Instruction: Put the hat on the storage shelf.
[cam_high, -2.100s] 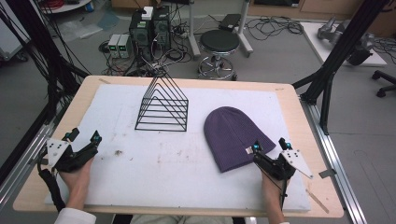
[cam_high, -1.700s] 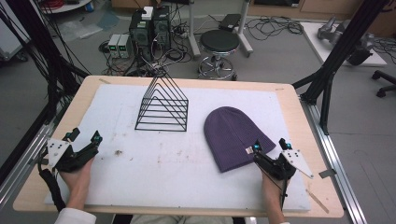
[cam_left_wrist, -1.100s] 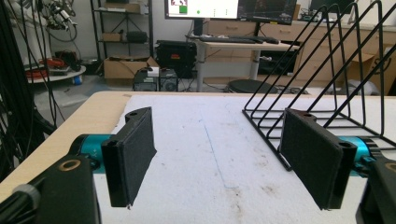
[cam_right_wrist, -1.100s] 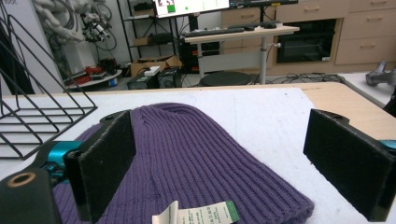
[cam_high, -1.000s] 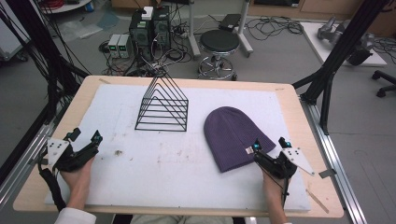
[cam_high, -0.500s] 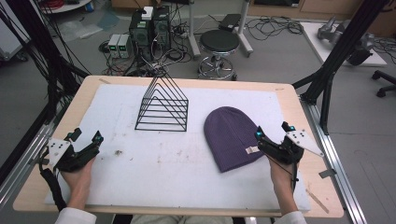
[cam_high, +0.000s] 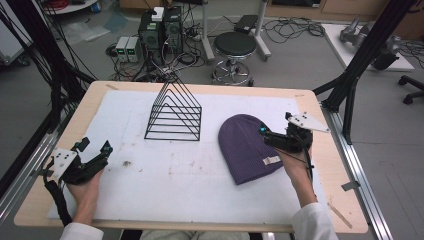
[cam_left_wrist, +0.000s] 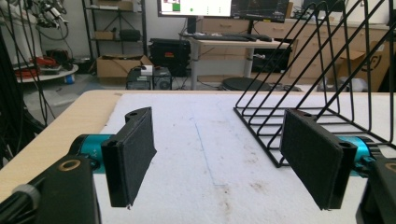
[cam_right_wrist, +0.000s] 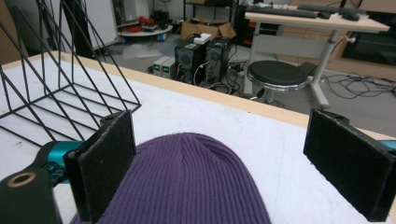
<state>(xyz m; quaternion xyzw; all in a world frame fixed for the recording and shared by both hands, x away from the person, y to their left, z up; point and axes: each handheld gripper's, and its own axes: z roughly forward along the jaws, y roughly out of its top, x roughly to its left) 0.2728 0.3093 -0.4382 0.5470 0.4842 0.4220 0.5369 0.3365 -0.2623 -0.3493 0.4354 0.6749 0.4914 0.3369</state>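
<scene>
Clutter sits behind the table: round black stool (cam_high: 235, 45), two PC towers (cam_high: 162, 27), loose cables across the floor, black frame struts at both sides. White foam mat (cam_high: 150, 185) covers most of the wooden table (cam_high: 330, 165); it's scuffed, with small dirt marks near the middle. Black wire rack (cam_high: 174, 112), triangular with nested frames, stands upright on the mat at rear left; nothing in it. Purple beanie (cam_high: 245, 147), ribbed knit with rounded crown, lies flat at right of the rack, well apart from it, small pale tag near its cuff edge. Right gripper (cam_high: 267, 137) is at the beanie's right edge, above the fabric; in the right gripper view its jaws are spread wide with the beanie's crown (cam_right_wrist: 187, 186) between them and nothing pinched, the left pad just beside or brushing the knit, can't tell which. Left gripper (cam_high: 95, 150) is at the mat's left edge, well apart from the rack; in the left gripper view its jaws are spread wide, holding nothing, bare mat between them, rack (cam_left_wrist: 317, 70) ahead on the right.
</scene>
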